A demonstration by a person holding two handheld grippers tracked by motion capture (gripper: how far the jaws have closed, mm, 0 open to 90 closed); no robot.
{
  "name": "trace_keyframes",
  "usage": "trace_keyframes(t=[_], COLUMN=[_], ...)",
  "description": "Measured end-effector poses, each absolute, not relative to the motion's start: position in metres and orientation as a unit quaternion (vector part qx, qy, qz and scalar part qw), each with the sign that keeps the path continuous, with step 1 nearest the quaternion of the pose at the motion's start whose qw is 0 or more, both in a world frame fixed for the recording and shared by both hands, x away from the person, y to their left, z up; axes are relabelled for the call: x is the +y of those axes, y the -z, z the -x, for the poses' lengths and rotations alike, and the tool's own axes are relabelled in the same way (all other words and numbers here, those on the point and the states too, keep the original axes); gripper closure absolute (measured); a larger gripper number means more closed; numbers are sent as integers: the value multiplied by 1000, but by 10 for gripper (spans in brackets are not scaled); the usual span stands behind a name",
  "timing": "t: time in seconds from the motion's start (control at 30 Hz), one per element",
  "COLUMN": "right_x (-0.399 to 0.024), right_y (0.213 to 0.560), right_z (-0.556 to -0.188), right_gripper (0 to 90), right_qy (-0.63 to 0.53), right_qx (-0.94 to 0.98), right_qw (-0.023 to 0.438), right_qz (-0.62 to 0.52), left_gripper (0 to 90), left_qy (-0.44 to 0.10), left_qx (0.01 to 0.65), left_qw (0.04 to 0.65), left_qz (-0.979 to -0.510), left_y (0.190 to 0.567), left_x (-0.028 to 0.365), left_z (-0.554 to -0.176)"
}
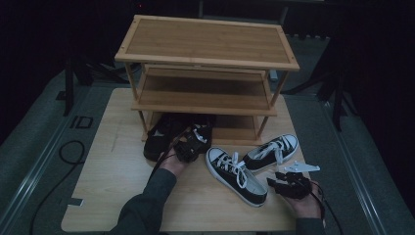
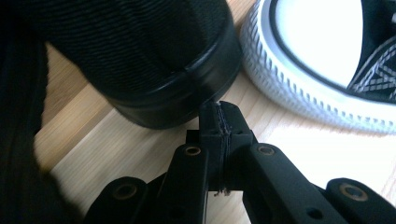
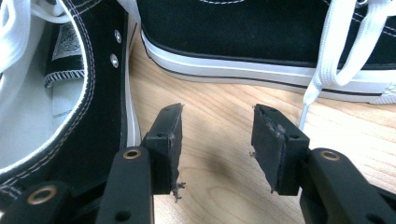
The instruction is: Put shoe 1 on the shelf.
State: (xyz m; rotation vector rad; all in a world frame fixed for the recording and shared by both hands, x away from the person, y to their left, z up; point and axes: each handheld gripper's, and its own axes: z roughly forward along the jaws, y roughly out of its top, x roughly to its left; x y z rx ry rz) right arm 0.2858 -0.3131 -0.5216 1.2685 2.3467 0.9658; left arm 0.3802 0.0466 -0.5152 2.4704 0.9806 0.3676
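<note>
- Shoes everywhere: a pair of all-black shoes (image 1: 169,137) sits at the foot of the wooden shoe rack (image 1: 208,63), half tucked under its lowest shelf, and two black-and-white sneakers lie out on the desk (image 1: 112,186) to their right.
- Left tool (image 1: 188,147) is pinched fully closed with nothing between the pads. In the left gripper view its tip (image 2: 219,121) is right up against the black rubber rim of a black shoe (image 2: 140,56), so it looks like it's nudging, not gripping.
- Key relation, I'd say: the black shoe lies directly ahead of the left tool, toward the rack, with its long axis running roughly front to back into the bottom shelf. A push straight ahead would slide it in.
- Left hand is clearly the nearer one to the black pair.
- Right tool (image 1: 288,185) rests near the desk's front right, about half open and holding nothing (image 3: 217,140); bare wood shows between the pads.
- Nearer sneaker (image 1: 236,174) lies on a diagonal just left of the right tool, its heel end closest to it. The other sneaker (image 1: 271,152) sits just beyond.
- Room to move: the rack's legs frame the bottom slot, so sideways drift could catch a post. The sneaker toe (image 2: 322,60) is close on the left tool's right side. Desk front is open.
</note>
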Motion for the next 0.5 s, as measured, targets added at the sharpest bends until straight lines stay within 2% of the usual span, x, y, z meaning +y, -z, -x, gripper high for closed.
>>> trace_keyframes(t=[0.5], right_x=[-315], right_y=[521], right_z=[-286], right_gripper=[527], right_qy=[-338], right_qx=[816], right_qw=[152], right_qz=[-445], left_gripper=[881], left_qy=[-135], left_qx=[374], left_qw=[232], left_qz=[-888], left_y=[511], left_x=[64], left_z=[-382])
